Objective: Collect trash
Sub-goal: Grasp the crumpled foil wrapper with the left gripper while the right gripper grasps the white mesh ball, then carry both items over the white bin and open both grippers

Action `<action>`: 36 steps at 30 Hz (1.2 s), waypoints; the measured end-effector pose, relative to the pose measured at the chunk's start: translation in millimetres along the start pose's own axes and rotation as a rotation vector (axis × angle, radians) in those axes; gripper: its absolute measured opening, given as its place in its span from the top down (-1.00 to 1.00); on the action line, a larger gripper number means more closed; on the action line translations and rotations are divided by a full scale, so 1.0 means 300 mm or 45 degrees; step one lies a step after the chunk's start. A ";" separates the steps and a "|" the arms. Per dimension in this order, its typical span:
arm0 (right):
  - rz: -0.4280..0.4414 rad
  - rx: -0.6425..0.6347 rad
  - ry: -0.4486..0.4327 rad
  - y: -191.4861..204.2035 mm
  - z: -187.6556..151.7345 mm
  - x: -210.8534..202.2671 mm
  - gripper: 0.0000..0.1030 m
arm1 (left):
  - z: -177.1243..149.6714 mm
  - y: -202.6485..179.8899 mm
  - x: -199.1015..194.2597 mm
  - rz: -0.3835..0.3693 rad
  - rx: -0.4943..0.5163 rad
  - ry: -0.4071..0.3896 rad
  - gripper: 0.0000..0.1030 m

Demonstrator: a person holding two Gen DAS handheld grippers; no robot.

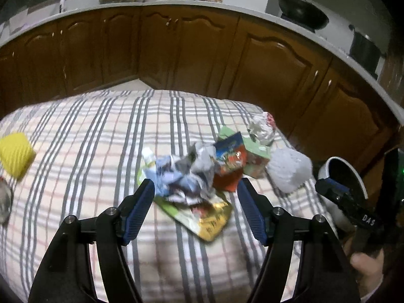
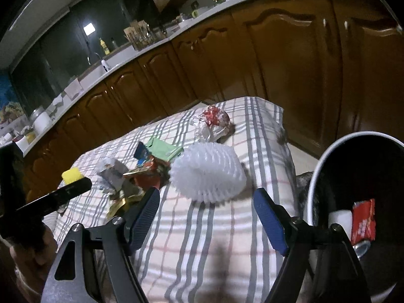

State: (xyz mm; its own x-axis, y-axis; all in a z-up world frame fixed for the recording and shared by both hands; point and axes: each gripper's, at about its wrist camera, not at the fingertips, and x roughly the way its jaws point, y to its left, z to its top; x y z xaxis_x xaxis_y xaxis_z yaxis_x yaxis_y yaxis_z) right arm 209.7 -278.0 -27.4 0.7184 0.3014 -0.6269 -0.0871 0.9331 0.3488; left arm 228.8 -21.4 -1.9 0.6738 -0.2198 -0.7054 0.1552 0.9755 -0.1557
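On the plaid cloth (image 1: 83, 136) lies a trash pile (image 1: 197, 174). The left gripper (image 1: 196, 199), jaws apart and empty, nears the crumpled paper (image 1: 186, 176); next it must straddle, clamp, and carry to the bin (image 2: 318, 166). The right gripper (image 2: 207, 217) is likewise released.

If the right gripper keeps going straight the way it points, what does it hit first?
Most likely the white foam fruit net, which lies on the checked cloth straight ahead of the open right gripper. Nothing sits between them, though the fisheye leaves depth unclear.
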 end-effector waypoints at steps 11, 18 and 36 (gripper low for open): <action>-0.072 -0.044 0.082 -0.005 0.014 0.112 0.70 | -0.008 -0.011 0.076 0.004 0.071 0.036 0.51; -0.055 -0.044 0.025 0.003 -0.010 0.024 0.84 | -0.027 -0.019 -0.003 -0.047 0.055 -0.010 0.95; -0.092 0.004 -0.134 -0.072 -0.075 -0.291 0.85 | -0.075 -0.236 -0.145 -0.271 0.138 -0.059 0.98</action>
State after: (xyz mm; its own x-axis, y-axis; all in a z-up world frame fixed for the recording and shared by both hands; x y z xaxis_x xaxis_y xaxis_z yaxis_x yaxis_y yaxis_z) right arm 133.4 -320.1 4.2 0.7911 0.2107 -0.5742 -0.0300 0.9511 0.3075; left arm 172.2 -80.6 24.3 0.6496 -0.4229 -0.6318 0.3721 0.9015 -0.2208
